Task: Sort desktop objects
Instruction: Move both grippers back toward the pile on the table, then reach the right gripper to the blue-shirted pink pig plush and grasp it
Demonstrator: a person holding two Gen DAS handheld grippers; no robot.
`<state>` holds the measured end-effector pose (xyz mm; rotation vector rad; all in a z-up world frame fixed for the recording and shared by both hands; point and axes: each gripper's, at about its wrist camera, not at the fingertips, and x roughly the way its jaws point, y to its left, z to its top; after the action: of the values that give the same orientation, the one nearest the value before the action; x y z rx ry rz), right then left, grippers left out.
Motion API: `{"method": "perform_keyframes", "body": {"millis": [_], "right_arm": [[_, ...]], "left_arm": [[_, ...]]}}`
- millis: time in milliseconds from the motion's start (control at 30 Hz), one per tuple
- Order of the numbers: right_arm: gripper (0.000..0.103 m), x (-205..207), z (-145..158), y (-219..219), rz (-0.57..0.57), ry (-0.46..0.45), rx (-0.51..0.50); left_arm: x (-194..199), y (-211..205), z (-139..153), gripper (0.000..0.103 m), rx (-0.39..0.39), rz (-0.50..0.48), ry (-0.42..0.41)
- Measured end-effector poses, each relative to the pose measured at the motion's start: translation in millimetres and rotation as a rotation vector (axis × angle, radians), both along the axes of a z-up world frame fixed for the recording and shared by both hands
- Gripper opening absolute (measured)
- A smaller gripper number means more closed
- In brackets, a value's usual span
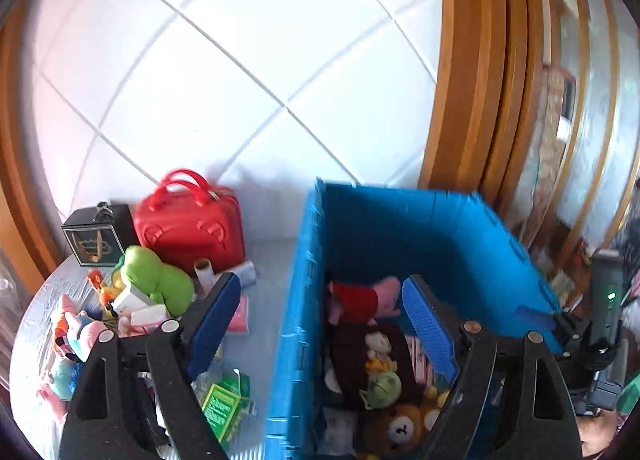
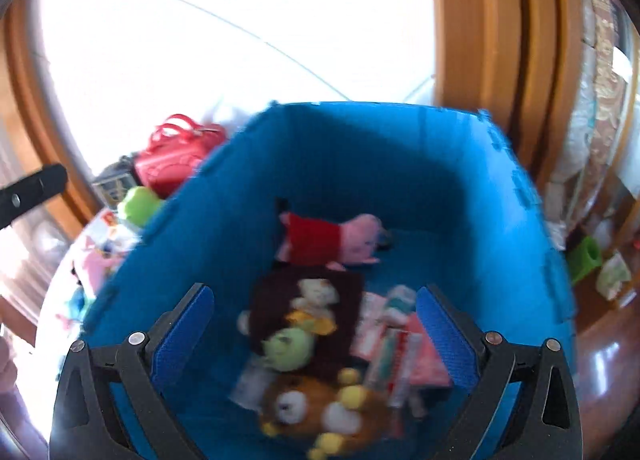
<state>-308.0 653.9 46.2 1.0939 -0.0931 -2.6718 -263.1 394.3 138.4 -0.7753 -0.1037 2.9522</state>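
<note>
- Clutter sits at our far left: small plush toys (image 1: pixel 78 330), a black box (image 1: pixel 94 242), a green plush (image 1: pixel 156 280) and a red case (image 1: pixel 190 225) crowd the table (image 1: pixel 264 260). We judge that reaching into this pile could drag a neighbour along or knock one off the edge, since the pieces touch and overlap.
- Our left gripper (image 1: pixel 324 314) is spread wide and holds nothing. It straddles the bin wall (image 1: pixel 298 300), one finger over the table, the other over the bin (image 1: pixel 440 227). Lowering it from here would likely strike the rim.
- A green carton (image 1: pixel 224 408) lies just below the left finger, close to the bin's outer wall. We think it could get wedged there, or crushed if pinched hard.
- Inside the bin lie a pig plush (image 2: pixel 332 238), a dark plush (image 2: pixel 304 308), a bear (image 2: pixel 312 412) and pink packets (image 2: pixel 404 340), already sorted as we read it. Anything dropped from a height may bounce off the soft pile.
- Our right gripper (image 2: pixel 314 334) hovers over the bin, fingers apart and empty. Its view is blurred, so we cannot place it finely; closing now could lift a sorted toy back out.
- Both grippers are near each other over the bin, and we could bump them together.
</note>
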Motion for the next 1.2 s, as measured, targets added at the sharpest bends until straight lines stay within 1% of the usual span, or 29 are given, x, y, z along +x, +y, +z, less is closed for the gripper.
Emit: {"method": "perform_keyframes", "body": {"millis": [33,133,200,267,367,500,600,700,767,867,933,1033,1200], "right_arm": [[0.103,2.3,-0.3,-9.2,0.015,0.004,-0.014],[0.103,9.3,-0.9,-33.9,0.056,0.015,-0.045],[0.103,16.2,0.3,-53.7,0.094,0.033,-0.065],[0.103,23.0,2.2,-71.3,0.118,0.045,-0.076],[0.103,34.4,7.6,-103.3,0.168,0.075,-0.088],[0.103,47.3,14.4,-153.1,0.223,0.098,-0.087],[0.103,58.1,19.5,-196.1,0.258,0.128,-0.071],[0.103,65.0,16.7,-241.3,0.259,0.125,-0.067],[0.103,66.8,11.7,-268.4,0.251,0.111,-0.06],[0.103,68.4,0.1,-308.9,0.223,0.085,-0.043],[0.103,66.6,-12.5,-330.0,0.196,0.052,-0.043],[0.103,63.6,-37.7,-351.5,0.137,-0.006,-0.046],[0.103,55.1,-88.6,-367.7,0.041,-0.138,-0.021]], "left_arm": [[7.9,-14.5,-0.7,0.083,0.03,0.006,0.019],[26.0,-63.1,-7.9,0.083,0.109,0.07,0.029],[35.5,-91.4,-14.2,0.083,0.118,0.117,0.021],[45.0,-116.2,-20.4,0.083,0.082,0.177,0.001],[55.9,-153.5,-31.4,0.083,0.029,0.273,-0.051],[67.2,-201.1,-55.1,0.083,-0.01,0.36,-0.094],[73.0,-235.7,-73.4,0.083,-0.055,0.398,-0.127],[76.4,-270.4,-88.0,0.083,-0.065,0.402,-0.147],[83.3,-292.8,-93.5,0.083,-0.078,0.405,-0.137],[81.4,-324.0,-106.1,0.083,-0.103,0.398,-0.135],[77.1,-343.8,-116.5,0.083,-0.093,0.365,-0.153],[67.6,-370.4,-138.4,0.083,-0.066,0.331,-0.214],[52.5,-390.5,-174.4,0.083,-0.07,0.299,-0.3]]}}
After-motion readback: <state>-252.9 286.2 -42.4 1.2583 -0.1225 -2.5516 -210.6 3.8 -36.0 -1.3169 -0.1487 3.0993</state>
